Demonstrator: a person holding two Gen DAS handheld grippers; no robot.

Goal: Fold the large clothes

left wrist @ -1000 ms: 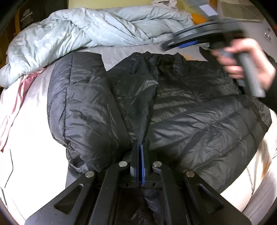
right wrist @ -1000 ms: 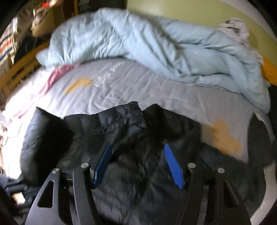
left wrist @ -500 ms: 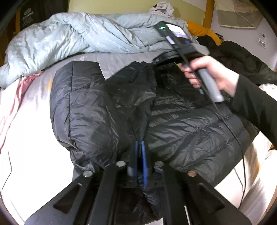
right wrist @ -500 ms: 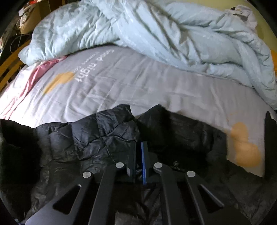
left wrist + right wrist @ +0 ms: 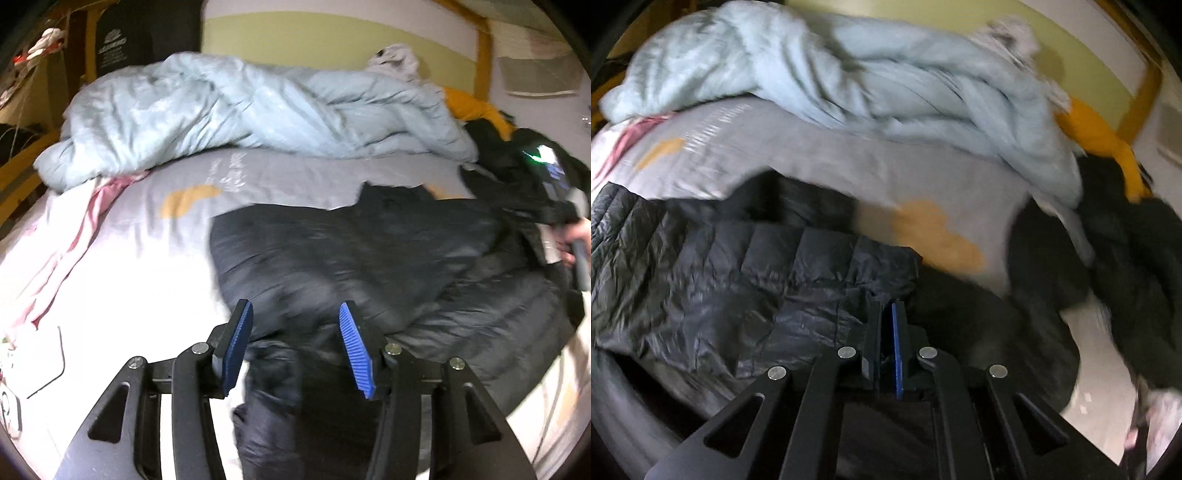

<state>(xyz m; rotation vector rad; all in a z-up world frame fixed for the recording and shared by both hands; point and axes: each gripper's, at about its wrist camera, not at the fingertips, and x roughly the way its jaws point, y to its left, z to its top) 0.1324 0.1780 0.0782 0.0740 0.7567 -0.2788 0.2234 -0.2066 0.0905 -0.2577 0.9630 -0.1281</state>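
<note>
A black quilted puffer jacket (image 5: 369, 266) lies on the bed, partly folded over itself. My left gripper (image 5: 293, 349) is open and empty, its blue pads just above the jacket's near edge. My right gripper (image 5: 886, 332) is shut on a fold of the jacket (image 5: 757, 273) near its upper edge and holds it over the body of the jacket. The right gripper also shows at the right edge of the left wrist view (image 5: 554, 192), held in a hand. Both views are blurred by motion.
A crumpled light blue duvet (image 5: 240, 110) lies along the far side of the bed. The sheet (image 5: 155, 240) is grey with orange patches. Pink cloth (image 5: 74, 236) lies at the left. A second dark garment (image 5: 1126, 258) and orange fabric (image 5: 1100, 140) lie at the right.
My left gripper has let go of the jacket, opened and pulled back. My right gripper closed on the jacket near the collar and has carried that fold to the right.
</note>
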